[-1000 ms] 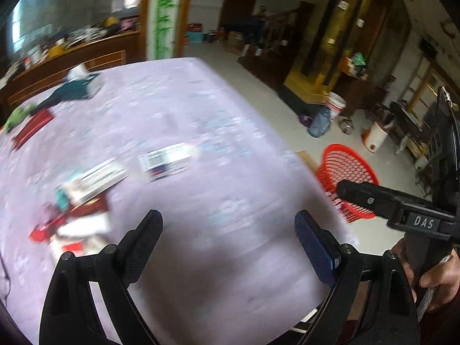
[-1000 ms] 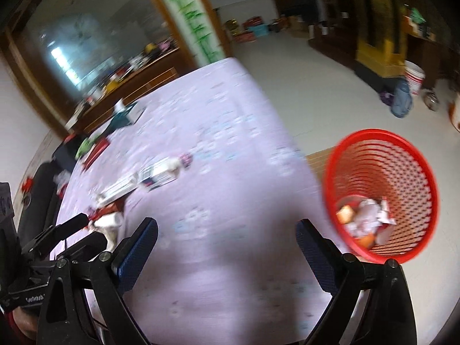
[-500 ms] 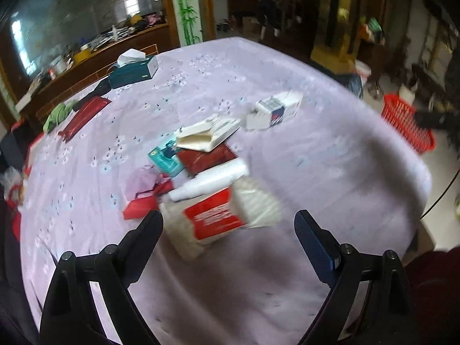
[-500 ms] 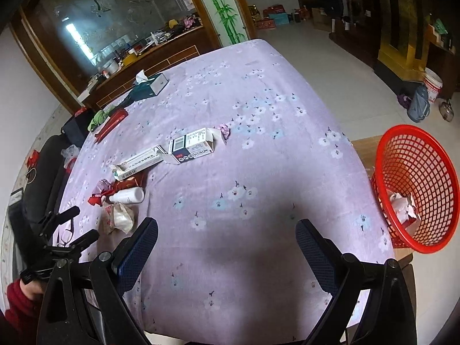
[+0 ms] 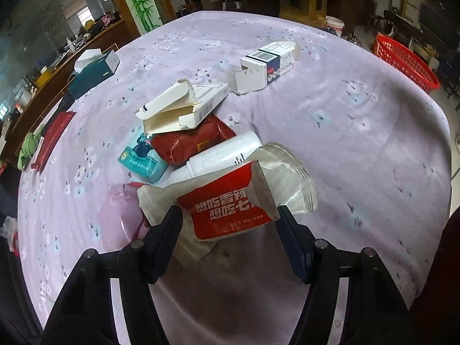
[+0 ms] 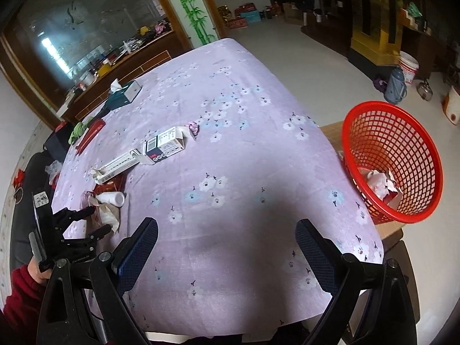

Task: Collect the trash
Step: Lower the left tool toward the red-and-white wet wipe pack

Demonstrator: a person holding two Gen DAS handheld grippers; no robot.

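Between the left jaws: the left gripper (image 5: 230, 224) is standing with its jaws apart around the near edge of a red and white wet-wipe packet (image 5: 230, 204); whether the pads are touching it cannot be told.
Packet's look: it is showing a red panel with white characters and the words "Wet wipe", over a crinkled whitish wrapper (image 5: 290, 178) that is spreading out to its right.
Pile just beyond: a white tube (image 5: 224, 155) is lying against the packet, a dark red pouch (image 5: 189, 141) and a teal pack (image 5: 141, 158) are sitting behind it, and an opened white carton (image 5: 184, 106) is resting on top of them.
Farther out: a blue and white box (image 5: 267, 63) is lying apart from the pile on the lilac flowered tablecloth (image 5: 359, 132), and a teal tissue box (image 5: 95, 72) is sitting near the far edge.
Bin: a red basket (image 6: 394, 161) is standing on the floor past the table's right corner, with crumpled paper inside.
Right side: the right gripper (image 6: 227, 250) is hovering over bare cloth with jaws wide apart, gripping nothing.
Change from half a second ago: the left gripper has been moving in on the pile, so the packet is now filling the gap between its jaws instead of lying ahead of them; the right gripper is keeping much the same view.
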